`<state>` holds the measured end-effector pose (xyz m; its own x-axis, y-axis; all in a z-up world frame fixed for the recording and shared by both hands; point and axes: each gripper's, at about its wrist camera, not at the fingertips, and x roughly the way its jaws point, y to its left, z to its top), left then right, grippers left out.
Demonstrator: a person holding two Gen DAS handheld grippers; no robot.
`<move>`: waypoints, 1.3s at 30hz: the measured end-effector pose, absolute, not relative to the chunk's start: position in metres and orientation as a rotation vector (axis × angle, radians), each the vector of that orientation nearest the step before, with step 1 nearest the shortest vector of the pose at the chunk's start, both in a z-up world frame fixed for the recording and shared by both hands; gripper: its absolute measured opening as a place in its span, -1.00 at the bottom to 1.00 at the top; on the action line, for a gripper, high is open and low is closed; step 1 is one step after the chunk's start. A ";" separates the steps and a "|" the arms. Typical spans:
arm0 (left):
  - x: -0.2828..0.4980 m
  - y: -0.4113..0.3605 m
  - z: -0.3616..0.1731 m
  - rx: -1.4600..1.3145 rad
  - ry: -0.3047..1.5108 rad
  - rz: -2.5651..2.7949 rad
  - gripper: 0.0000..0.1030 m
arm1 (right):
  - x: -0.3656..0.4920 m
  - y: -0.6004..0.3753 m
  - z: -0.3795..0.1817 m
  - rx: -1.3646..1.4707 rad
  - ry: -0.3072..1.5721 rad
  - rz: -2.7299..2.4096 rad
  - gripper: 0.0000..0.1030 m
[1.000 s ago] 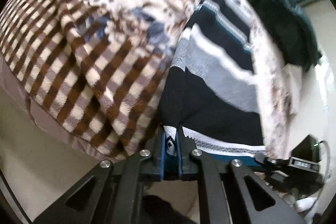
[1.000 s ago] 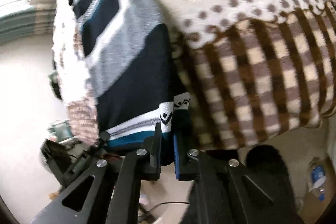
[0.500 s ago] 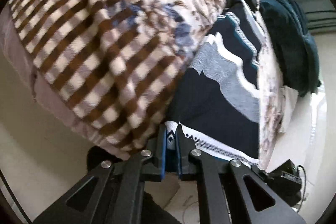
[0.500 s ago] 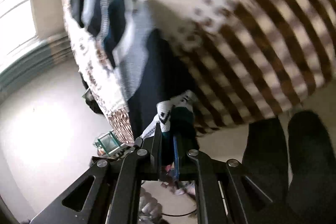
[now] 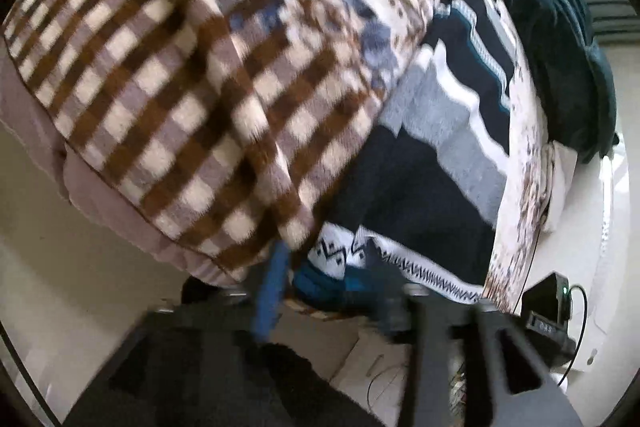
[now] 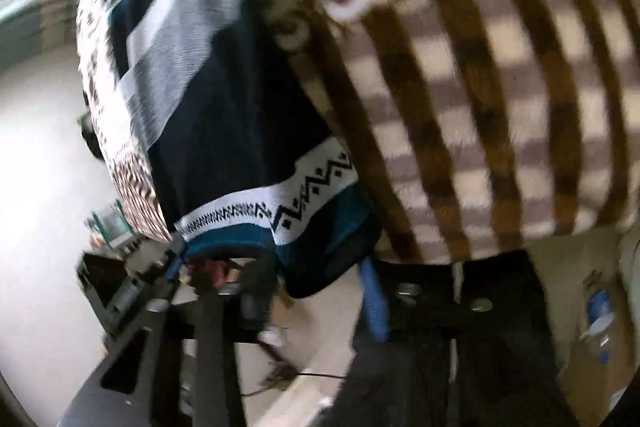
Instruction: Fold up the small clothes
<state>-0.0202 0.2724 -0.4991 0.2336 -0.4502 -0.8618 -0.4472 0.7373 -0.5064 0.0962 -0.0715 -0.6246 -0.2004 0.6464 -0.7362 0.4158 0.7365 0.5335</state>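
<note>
A small knit garment (image 5: 436, 155) with navy, grey and white stripes and a white zigzag hem lies on a checked brown and cream blanket (image 5: 180, 99), its hem at the bed's near edge. My left gripper (image 5: 324, 279) is open, its fingers spread either side of the hem's left corner. In the right wrist view the same garment (image 6: 224, 115) lies on the blanket (image 6: 480, 107). My right gripper (image 6: 316, 279) is open around the hem's right corner, which hangs loose between the fingers.
A dark teal cloth pile (image 5: 560, 39) lies at the far right of the bed. A black device with a cable (image 5: 548, 311) sits on the pale floor (image 5: 60, 287) below the bed edge. A cardboard box with a bottle (image 6: 596, 323) stands at the right.
Both grippers were shut on the garment's hem corners; now both have opened and let the hem go at the bed's edge. Both views are blurred with motion.
</note>
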 end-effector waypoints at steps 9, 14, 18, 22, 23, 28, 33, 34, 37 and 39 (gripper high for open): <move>0.009 0.246 -0.522 -0.788 1.406 -0.119 0.16 | 0.101 -0.091 -0.635 0.851 1.797 0.286 0.13; 0.011 0.229 -0.531 -0.718 1.461 -0.130 0.15 | 0.097 -0.081 -0.665 0.862 1.817 0.289 0.20; 0.008 0.209 -0.518 -0.575 1.479 -0.107 -0.35 | 0.097 -0.081 -0.662 0.887 1.779 0.311 -0.23; 0.002 0.198 -0.505 -0.551 1.448 -0.120 -0.79 | 0.097 -0.076 -0.649 0.907 1.748 0.363 -0.60; 0.001 0.196 -0.499 -0.556 1.437 -0.113 -0.80 | 0.099 -0.075 -0.645 0.907 1.740 0.368 -0.63; 0.001 0.207 -0.466 -0.656 1.357 -0.088 -0.82 | 0.107 -0.073 -0.620 0.951 1.699 0.406 -0.69; 0.037 0.225 -0.416 -0.753 1.218 -0.116 -0.82 | 0.129 -0.086 -0.575 1.038 1.617 0.436 -0.71; 0.052 0.226 -0.405 -0.754 1.186 -0.123 -0.82 | 0.135 -0.090 -0.568 1.046 1.601 0.440 -0.72; 0.101 0.226 -0.386 -0.753 1.124 -0.151 -0.82 | 0.171 -0.097 -0.540 1.047 1.527 0.453 -0.72; 0.131 0.224 -0.382 -0.752 1.095 -0.171 -0.82 | 0.197 -0.100 -0.529 1.035 1.486 0.464 -0.72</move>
<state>0.1306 0.2237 -0.3824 0.4720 -0.4780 -0.7408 -0.2298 0.7445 -0.6268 0.1966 -0.0996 -0.5285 0.1028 0.8071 -0.5814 0.3323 0.5231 0.7849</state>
